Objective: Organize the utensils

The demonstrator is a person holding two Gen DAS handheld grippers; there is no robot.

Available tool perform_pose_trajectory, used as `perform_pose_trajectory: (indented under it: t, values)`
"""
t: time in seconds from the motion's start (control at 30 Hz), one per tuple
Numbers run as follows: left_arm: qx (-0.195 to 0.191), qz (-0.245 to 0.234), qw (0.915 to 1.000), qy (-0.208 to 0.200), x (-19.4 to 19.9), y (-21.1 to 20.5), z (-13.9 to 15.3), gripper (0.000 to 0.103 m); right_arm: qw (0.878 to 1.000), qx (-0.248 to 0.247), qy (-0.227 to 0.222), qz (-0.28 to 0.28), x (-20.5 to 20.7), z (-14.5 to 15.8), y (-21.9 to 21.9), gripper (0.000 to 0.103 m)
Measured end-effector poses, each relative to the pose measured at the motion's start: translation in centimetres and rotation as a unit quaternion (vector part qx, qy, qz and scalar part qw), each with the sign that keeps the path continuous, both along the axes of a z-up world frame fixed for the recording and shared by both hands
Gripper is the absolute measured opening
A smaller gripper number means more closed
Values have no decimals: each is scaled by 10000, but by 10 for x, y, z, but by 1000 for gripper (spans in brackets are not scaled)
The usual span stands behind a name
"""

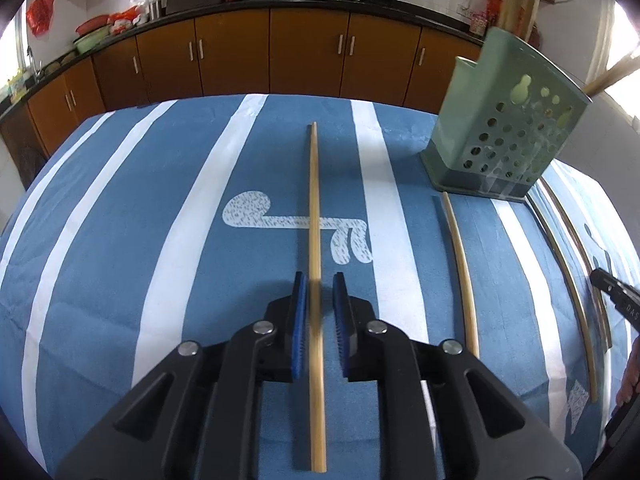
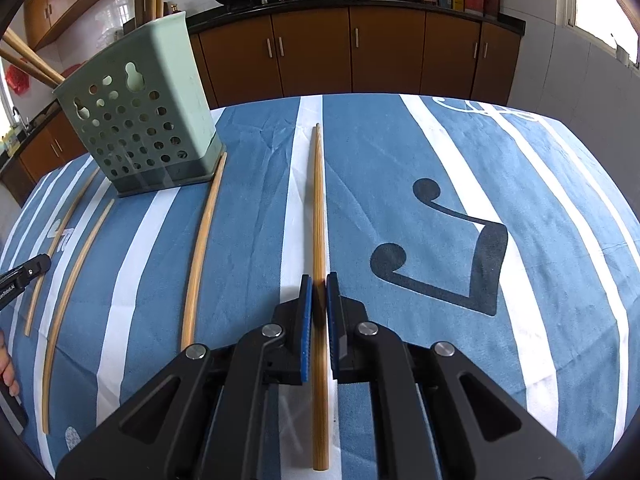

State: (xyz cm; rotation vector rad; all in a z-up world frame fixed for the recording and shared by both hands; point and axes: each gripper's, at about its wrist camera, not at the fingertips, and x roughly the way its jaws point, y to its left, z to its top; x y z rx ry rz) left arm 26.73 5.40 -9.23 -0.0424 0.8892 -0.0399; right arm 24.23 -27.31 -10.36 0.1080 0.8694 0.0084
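Left wrist view: your left gripper (image 1: 319, 280) has its blue pads a little apart around a pale bamboo chopstick (image 1: 315, 216); the near stretch of the stick is blurred, and a gap shows on each side, so nothing is pinched.
Chopstick axis: it runs straight away from you along the blue-and-white striped tablecloth (image 1: 120, 240), thin tip far, butt end near.
Neighbours: a second bamboo chopstick (image 1: 460, 264) lies to the right, roughly parallel; two more (image 1: 568, 280) lie further right, beside your right gripper's tip (image 1: 612, 288).
Container: the green perforated plastic utensil holder (image 1: 508, 136) stands upright at the far right, wooden sticks rising from its top.

Right wrist view: your right gripper (image 2: 319, 280) is clamped on a darker bamboo chopstick (image 2: 319, 200).
Chopstick axis: lengthways away from you, tip far, lying on a white stripe.
Neighbours: three loose chopsticks (image 2: 200, 260) lie left, parallel.
Container: the holder (image 2: 152, 120) stands far left, sticks inside.
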Motion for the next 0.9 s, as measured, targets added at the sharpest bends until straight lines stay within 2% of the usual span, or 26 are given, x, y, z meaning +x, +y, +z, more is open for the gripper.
perform_pose_trajectory:
  t: [0.07, 0.67, 0.73, 0.8, 0.9]
  values:
    - [31, -60, 10000, -9, -1, -3, 0, 21, 10000, -50, -51, 7, -2, -1, 1, 8]
    - [112, -59, 9999, 3, -2, -4, -1, 22, 9999, -107, -45, -21, -2, -1, 3, 11]
    - [75, -62, 10000, 2, -2, -3, 0, 22, 9999, -148, -44, -45, -3, -1, 3, 13]
    - [41, -61, 10000, 1, -2, -2, 0, 22, 9998, -157, -41, -88, -3, -1, 1, 22]
    - [9, -59, 10000, 0, -2, -2, -1, 22, 9999, -106, -38, -62, -2, -1, 0, 24]
